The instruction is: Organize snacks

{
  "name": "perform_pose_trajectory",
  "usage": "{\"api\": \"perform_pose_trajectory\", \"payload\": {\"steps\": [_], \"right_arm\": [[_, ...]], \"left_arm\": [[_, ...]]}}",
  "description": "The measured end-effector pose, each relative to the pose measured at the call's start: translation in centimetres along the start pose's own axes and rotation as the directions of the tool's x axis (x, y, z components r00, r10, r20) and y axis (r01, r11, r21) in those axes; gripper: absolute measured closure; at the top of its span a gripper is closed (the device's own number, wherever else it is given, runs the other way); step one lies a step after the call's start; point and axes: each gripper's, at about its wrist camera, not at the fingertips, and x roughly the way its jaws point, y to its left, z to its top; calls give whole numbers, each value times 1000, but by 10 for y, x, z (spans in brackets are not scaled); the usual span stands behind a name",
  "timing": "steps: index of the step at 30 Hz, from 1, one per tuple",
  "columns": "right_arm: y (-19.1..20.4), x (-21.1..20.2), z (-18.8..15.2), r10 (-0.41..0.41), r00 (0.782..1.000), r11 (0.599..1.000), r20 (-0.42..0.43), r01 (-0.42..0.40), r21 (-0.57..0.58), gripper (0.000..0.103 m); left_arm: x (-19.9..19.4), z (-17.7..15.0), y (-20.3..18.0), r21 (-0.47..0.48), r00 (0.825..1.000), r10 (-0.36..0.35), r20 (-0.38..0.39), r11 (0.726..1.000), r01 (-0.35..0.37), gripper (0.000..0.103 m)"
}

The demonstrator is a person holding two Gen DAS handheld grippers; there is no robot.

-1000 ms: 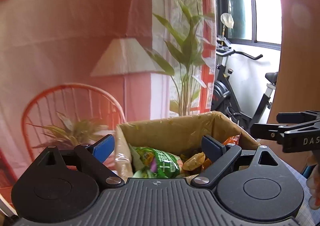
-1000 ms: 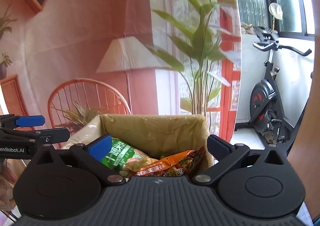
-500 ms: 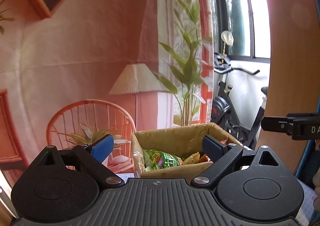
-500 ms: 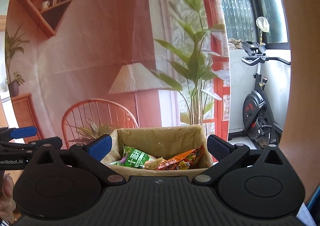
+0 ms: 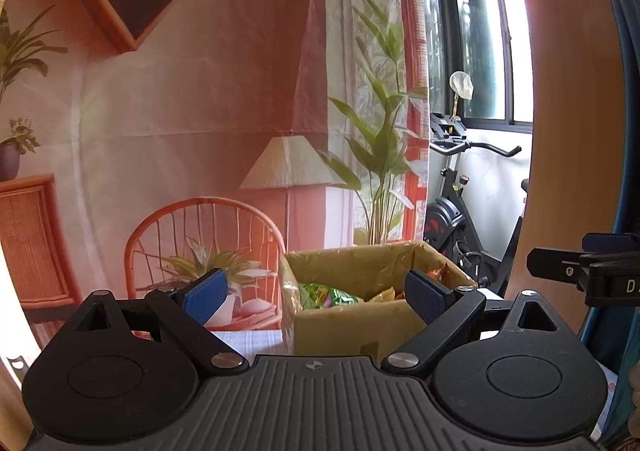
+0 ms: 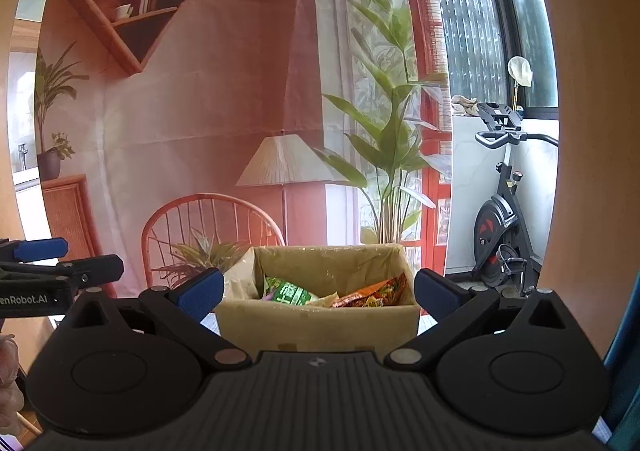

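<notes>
I have both tools hanging back from the cardboard box (image 6: 316, 321), which sits straight ahead of each set of jaws. My left gripper (image 5: 316, 293) has its jaws spread wide with nothing between them; my right gripper (image 6: 318, 295) is the same — spread and holding nothing. The snacks are already inside the box: a green packet (image 6: 290, 293) lies toward the left jaw side in the right wrist view, an orange packet (image 6: 376, 291) toward the right jaw side, leaning on the box wall. I judge the sorting nearly finished, though I cannot see the table on either side of the box. The risk from here is driving a spread jaw into the box rim on any new approach — the light cardboard would likely slide or tip, spilling the loosely piled packets.
</notes>
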Motion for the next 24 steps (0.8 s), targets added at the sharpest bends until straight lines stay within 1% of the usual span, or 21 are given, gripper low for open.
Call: {"api": "perform_pose_trajectory", "payload": {"steps": [6, 16, 24], "right_arm": [[7, -13, -2, 4, 1000, 1000, 3, -4, -12, 0], [6, -13, -4, 0, 1000, 1000, -7, 0, -8, 0], [6, -13, -4, 0, 1000, 1000, -7, 0, -8, 0]], "left_arm": [[-9, -1, 5, -19, 1000, 8, 5, 1000, -8, 6], [-12, -4, 7, -8, 999, 28, 16, 1000, -28, 6], [-13, -4, 8, -21, 1000, 24, 9, 999, -24, 6]]}}
